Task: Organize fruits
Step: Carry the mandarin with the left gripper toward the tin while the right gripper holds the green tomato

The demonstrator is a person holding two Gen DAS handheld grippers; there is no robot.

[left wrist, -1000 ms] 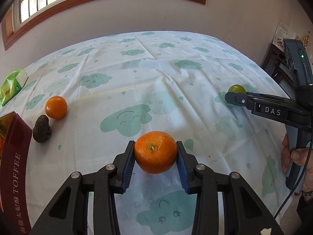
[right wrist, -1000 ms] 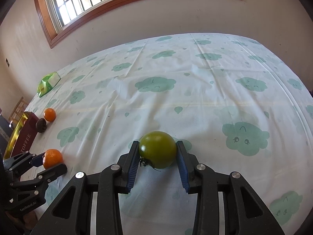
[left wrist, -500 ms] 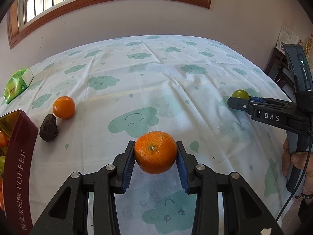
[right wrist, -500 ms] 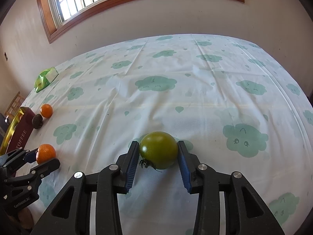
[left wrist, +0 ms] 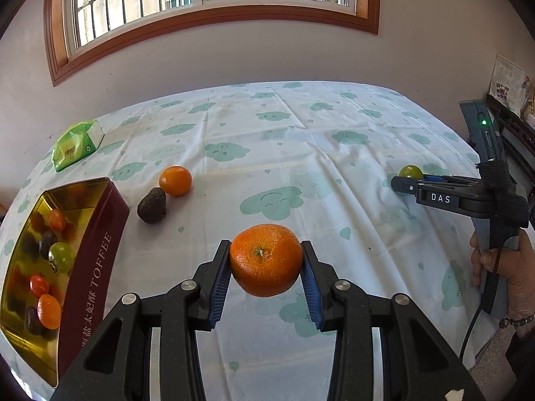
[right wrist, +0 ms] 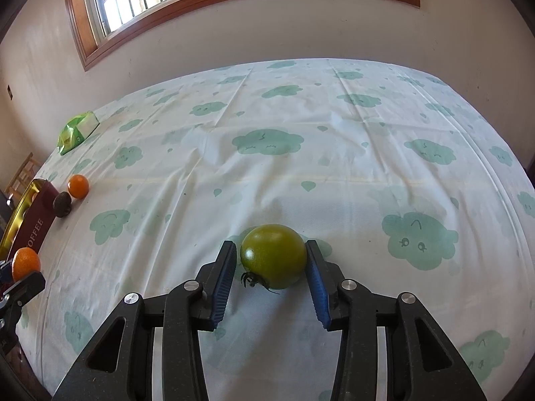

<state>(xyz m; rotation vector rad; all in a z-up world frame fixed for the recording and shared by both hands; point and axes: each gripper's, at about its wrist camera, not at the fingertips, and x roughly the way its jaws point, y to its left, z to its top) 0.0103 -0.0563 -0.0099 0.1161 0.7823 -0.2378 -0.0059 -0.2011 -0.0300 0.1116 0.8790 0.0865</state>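
My left gripper (left wrist: pixel 266 260) is shut on a large orange mandarin (left wrist: pixel 266 259) and holds it above the tablecloth. A red toffee tin (left wrist: pixel 85 250) with a gold inside stands at the left and holds several small fruits. A small orange (left wrist: pixel 175 180) and a dark wrinkled fruit (left wrist: pixel 152 201) lie on the cloth beside the tin. My right gripper (right wrist: pixel 272 260) has its pads around a green tomato (right wrist: pixel 273 254) that rests on the cloth; a small gap shows on the left side. The tomato also shows in the left wrist view (left wrist: pixel 410 171).
A green packet (left wrist: pixel 77 144) lies at the far left of the table. A dark cabinet (left wrist: pixel 511 133) stands past the table's right edge. The tablecloth (right wrist: pixel 301 117) has cloud prints and covers the whole table.
My left gripper has lifted and swung left with the mandarin, bringing the tin's inside into view. The right gripper has stayed around the tomato.
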